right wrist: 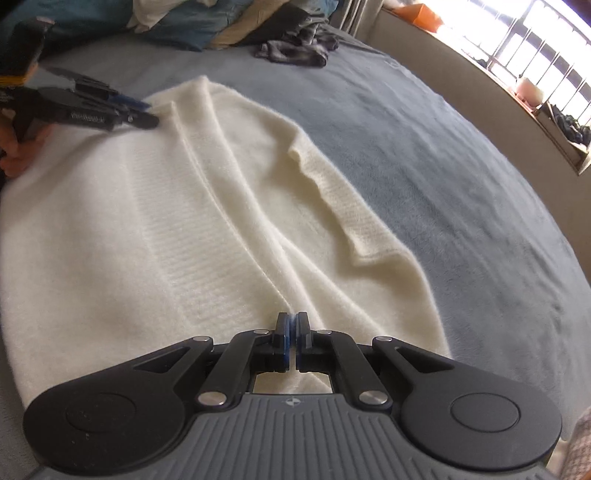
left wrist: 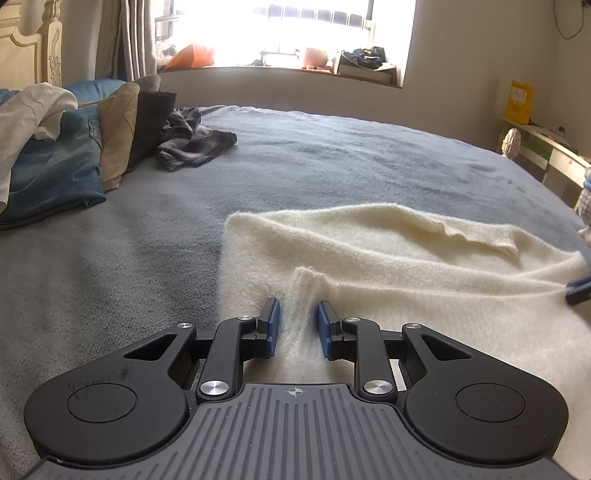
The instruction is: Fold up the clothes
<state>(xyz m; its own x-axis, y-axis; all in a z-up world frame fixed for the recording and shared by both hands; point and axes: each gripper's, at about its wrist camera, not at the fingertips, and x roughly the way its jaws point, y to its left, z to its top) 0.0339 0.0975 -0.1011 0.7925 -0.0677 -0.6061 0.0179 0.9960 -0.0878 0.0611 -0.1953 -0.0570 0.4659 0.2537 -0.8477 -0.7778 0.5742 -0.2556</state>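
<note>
- The left hand-held gripper (left wrist: 297, 328) pinched a raised ridge of the cream fuzzy knit sweater (left wrist: 388, 266), its blue pads (left wrist: 274, 326) pressing the fabric.
- The right hand-held gripper (right wrist: 291, 341) was clenched on the sweater's near edge, likely to lift both corners for a fold.
- The sweater lay flat on the grey-blue plush bed (left wrist: 332, 155); jeans and folded clothes (left wrist: 66, 155) sat far left, under a bright window (left wrist: 295, 33).

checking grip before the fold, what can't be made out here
- Right hand-held gripper: jaws shut on the cream sweater; the pads hide how much knit is caught.
- Sweater's near edge: hidden under both gripper bodies.
- Window sill items, left wrist view: washed out by glare.
</note>
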